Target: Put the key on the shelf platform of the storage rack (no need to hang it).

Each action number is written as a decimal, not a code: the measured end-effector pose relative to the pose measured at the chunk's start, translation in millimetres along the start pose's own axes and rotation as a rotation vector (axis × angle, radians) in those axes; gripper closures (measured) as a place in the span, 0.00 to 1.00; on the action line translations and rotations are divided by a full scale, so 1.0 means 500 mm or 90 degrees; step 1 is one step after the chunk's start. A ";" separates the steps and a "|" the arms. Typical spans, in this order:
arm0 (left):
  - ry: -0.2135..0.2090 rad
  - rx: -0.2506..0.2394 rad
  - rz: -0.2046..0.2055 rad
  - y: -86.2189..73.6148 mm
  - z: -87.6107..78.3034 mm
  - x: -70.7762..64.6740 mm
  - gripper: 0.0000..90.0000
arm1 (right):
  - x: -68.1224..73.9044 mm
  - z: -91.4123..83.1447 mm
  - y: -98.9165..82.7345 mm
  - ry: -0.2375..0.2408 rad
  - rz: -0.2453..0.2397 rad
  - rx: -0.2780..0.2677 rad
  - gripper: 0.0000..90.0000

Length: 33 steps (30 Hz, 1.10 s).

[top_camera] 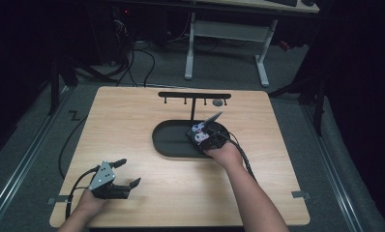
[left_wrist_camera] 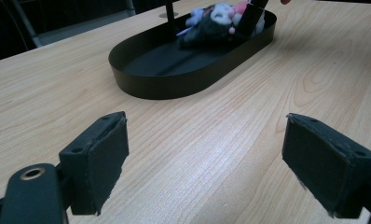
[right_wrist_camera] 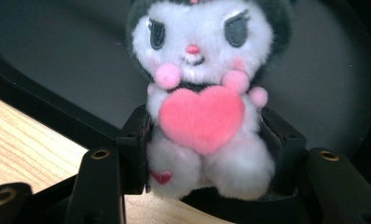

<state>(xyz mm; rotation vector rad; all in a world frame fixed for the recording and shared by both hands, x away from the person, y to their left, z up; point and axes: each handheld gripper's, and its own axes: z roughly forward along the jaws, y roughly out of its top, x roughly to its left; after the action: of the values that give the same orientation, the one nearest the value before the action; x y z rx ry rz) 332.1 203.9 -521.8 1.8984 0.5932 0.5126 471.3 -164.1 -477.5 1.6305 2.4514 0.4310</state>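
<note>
A small white and black plush toy (right_wrist_camera: 203, 100) holding a pink heart sits squeezed between the jaws of my right gripper (right_wrist_camera: 204, 154), over the black oval tray (right_wrist_camera: 58, 56). From above, that right gripper (top_camera: 206, 136) is at the tray's (top_camera: 169, 140) right end with the plush toy (top_camera: 198, 134) in it. The same toy (left_wrist_camera: 216, 21) lies at the far end of the tray (left_wrist_camera: 174, 77) in the left gripper view. My left gripper (top_camera: 127, 173) rests near the table's front left corner, open with bare wood between its pads (left_wrist_camera: 102, 158).
A black T-shaped stand with small hooks (top_camera: 194, 96) rises behind the tray. The wooden table (top_camera: 132, 116) ends close behind my left hand. Cables trail from both grippers. A white-legged desk (top_camera: 227, 36) stands beyond the table.
</note>
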 end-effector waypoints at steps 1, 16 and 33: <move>0.000 0.000 0.000 0.000 0.000 0.000 0.17 | 0.001 0.001 0.000 0.002 0.001 -0.001 0.48; 0.000 0.000 0.000 0.000 0.001 0.000 0.17 | -0.005 -0.026 0.000 0.011 0.014 -0.038 0.30; 0.000 0.005 0.004 0.001 0.002 -0.002 0.17 | -0.003 -0.078 -0.064 0.005 -0.001 -0.104 0.29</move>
<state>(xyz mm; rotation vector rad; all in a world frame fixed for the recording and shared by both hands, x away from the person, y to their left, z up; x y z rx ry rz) 332.2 202.6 -522.0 1.9076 0.5903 0.5158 432.6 -182.9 -451.1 1.5631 2.3527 0.6212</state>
